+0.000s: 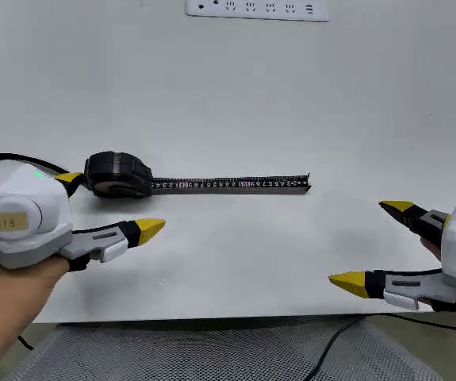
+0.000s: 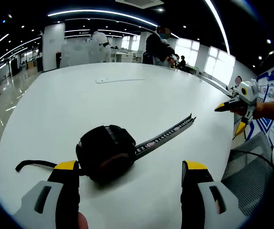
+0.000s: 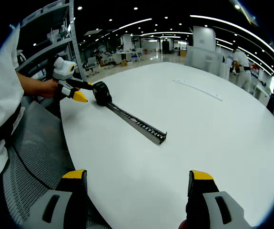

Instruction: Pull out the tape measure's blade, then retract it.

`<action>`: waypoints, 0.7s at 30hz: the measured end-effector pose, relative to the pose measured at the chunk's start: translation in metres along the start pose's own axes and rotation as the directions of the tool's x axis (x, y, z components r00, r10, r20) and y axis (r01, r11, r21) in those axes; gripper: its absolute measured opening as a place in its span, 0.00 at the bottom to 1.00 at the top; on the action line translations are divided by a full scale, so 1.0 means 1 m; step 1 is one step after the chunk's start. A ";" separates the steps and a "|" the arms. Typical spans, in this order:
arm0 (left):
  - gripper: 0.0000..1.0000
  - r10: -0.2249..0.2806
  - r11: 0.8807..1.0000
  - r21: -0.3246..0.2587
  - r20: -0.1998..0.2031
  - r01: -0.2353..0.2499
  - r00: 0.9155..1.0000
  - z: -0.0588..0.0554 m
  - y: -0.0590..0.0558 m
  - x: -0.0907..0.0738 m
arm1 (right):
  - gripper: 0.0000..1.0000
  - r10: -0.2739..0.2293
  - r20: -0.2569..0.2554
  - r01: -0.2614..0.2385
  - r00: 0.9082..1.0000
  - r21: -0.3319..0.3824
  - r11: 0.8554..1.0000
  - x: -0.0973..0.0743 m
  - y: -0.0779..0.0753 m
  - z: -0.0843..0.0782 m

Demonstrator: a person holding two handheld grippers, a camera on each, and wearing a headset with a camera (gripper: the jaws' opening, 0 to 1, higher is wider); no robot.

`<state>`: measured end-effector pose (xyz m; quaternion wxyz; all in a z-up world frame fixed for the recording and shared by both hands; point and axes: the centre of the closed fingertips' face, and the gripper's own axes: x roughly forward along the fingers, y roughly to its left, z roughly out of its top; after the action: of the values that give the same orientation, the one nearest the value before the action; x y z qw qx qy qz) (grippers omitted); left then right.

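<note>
Left gripper [image 1: 110, 202]: I see it released, tape measure [image 1: 116, 175] on the table [image 1: 235, 95] between its fingers [image 1: 144, 230], unclamped | blade [image 1: 228, 185]: extended toward right gripper [image 1: 369, 243] | right: released, well apart from blade tip

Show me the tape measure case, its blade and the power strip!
tape measure case [image 1: 116, 175], head view, middle of its black body.
blade [image 1: 235, 185], head view, midway along it.
power strip [image 1: 256, 8], head view, its white face.
</note>
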<state>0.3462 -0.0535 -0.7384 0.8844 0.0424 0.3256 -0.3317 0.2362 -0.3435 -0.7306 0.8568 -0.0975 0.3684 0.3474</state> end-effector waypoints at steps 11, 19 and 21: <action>0.81 0.091 0.993 -0.079 0.009 -0.090 0.996 0.006 0.008 0.009 | 0.82 0.005 0.003 -0.005 1.000 -0.008 1.000 0.005 -0.003 0.005; 0.80 0.147 0.980 -0.140 0.012 -0.144 0.989 0.008 0.012 0.016 | 0.71 0.019 0.005 -0.019 1.000 -0.038 0.999 0.011 -0.012 0.010; 0.79 0.166 0.975 -0.151 0.011 -0.162 0.986 0.009 0.015 0.017 | 0.70 0.024 0.002 -0.024 1.000 -0.044 0.999 0.014 -0.014 0.012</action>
<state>0.3699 -0.0543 -0.7440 0.9133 -0.0012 0.3343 -0.2328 0.2589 -0.3418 -0.7335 0.8507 -0.1112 0.3608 0.3658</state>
